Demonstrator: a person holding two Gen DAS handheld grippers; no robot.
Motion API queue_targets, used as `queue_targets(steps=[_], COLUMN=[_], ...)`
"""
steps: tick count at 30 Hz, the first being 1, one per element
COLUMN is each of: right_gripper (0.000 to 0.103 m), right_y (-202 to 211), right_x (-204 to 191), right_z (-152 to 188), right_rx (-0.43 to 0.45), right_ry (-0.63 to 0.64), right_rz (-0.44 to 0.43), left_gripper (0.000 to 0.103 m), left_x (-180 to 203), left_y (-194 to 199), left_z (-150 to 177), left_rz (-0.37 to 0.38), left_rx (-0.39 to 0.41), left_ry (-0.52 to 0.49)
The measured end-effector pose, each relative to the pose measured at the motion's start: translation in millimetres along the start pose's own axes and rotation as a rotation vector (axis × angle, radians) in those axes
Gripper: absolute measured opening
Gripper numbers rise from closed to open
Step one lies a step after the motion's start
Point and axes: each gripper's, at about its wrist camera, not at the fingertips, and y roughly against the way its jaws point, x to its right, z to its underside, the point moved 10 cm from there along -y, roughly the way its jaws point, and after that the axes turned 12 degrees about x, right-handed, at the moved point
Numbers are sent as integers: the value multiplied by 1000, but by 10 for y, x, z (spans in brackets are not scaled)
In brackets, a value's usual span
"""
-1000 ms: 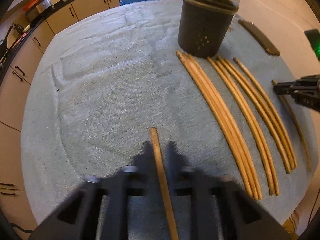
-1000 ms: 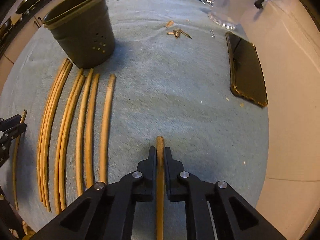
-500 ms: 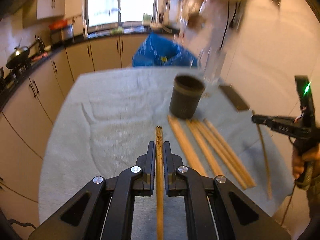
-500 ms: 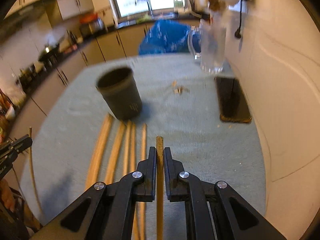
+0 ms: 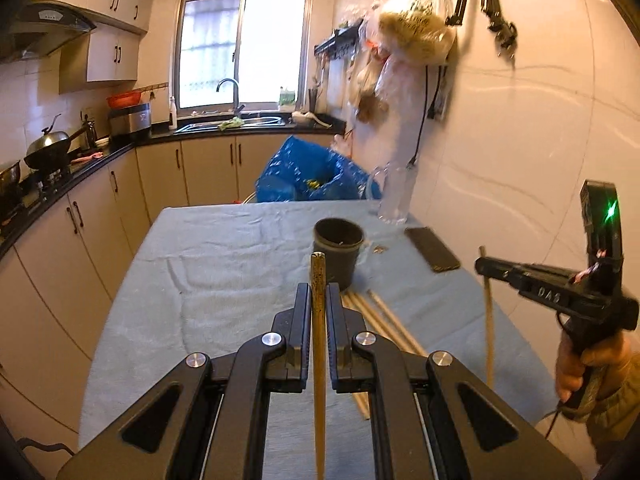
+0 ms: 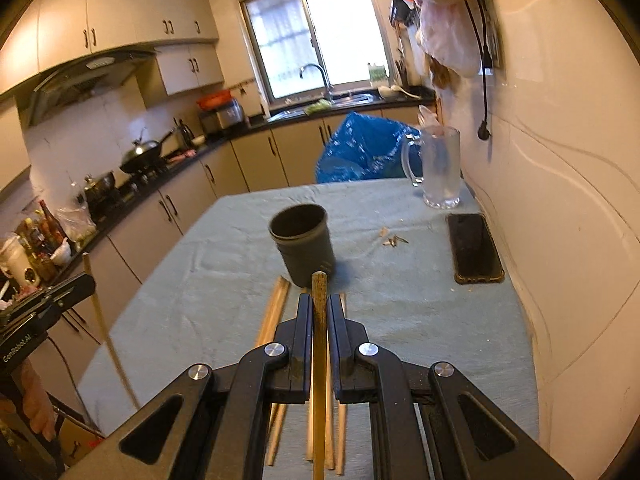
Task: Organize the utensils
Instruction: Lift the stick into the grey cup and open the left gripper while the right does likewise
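Aloft, tan chopstick (image 5: 319, 320), left tool (image 5: 319, 304) clamped

Black jaws — silver screws, green LED

Table chopsticks (image 5: 384, 316) run (partly) behind the tongs (image 5: 319, 304), count unclear.

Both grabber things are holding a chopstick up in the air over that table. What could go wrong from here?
Each gripper, left and right, pinches one long chopstick near its end, so it may pivot or slip during the carry. The dark holder cup looks light; a badly aimed chopstick could tip it. Both going in together, the grippers might collide.
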Motion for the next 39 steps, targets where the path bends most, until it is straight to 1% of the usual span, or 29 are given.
queue_targets(steps=[6, 11, 15, 18, 20, 25, 28, 31, 34, 36, 39], right_gripper=[7, 7, 7, 7, 7, 7, 7, 7, 7, 7, 7], right_y=[155, 127, -13, -159, -275, -655, -909, -1206, -1487, -1704, -1937], right_x=[-77, -123, -158, -173, -179, -158, -83, 44, 126, 168, 185], right_z=[-177, -416, -745, -1029, -1233, -1793, -2010, -2121, -2073, -1947, -1714], right_rx=[63, 110, 160, 204, 238, 355, 404, 436, 437, 392, 324], right_ry=[-9, -28, -41, -55, -69, -104, -128, -176, -177, -167, -134], right_rz=[-30, -51, -58, -56, -50, -9, 24, 56, 93, 97, 94], left_gripper=[7, 7, 7, 7, 7, 7, 7, 7, 7, 7, 7], left_x=[42, 41, 35, -1, -23, -61, -70, -86, -91, -78, -66], left_y=[70, -56, -289, -492, -645, -1144, -1476, -1817, -2137, -2366, -2563], left_z=[-218, -434, -704, -993, -1189, -1647, -1795, -1827, -1733, -1591, -1385], left_rz=[37, 61, 64, 42, 37, 10, -11, -28, -50, -46, -48], left_rx=[44, 60, 75, 107, 119, 168, 181, 177, 155, 101, 36], left_ry=[57, 89, 103, 94, 106, 144, 147, 145, 131, 132, 121])
